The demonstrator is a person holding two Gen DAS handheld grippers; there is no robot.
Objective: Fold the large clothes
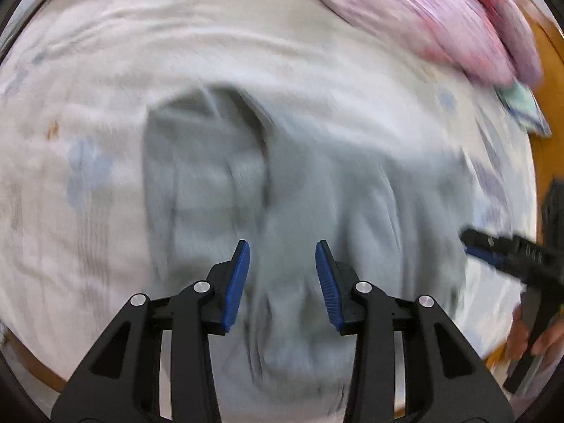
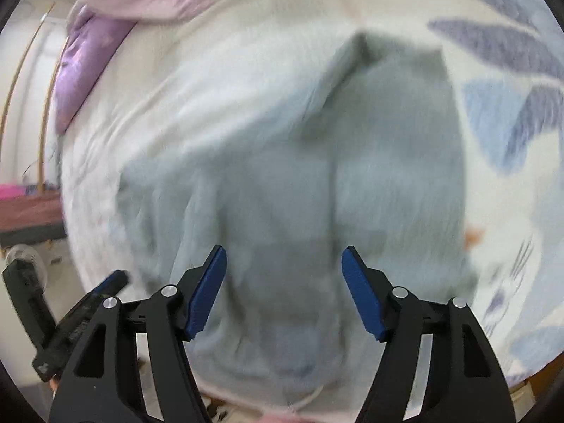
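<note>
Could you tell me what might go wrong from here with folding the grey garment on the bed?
1. Both views are motion-blurred, so a claw could pinch the patterned bedsheet along with the grey garment.
2. The left claw and right claw stand open over rumpled cloth; a grab may catch only one layer.
3. The pink quilt lies close and could snag.

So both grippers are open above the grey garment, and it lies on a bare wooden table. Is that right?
Not quite. Both the left gripper and the right gripper are open above the grey garment, but it lies on a white, blue-patterned bedsheet, not bare wood. The right wrist view shows this.
</note>
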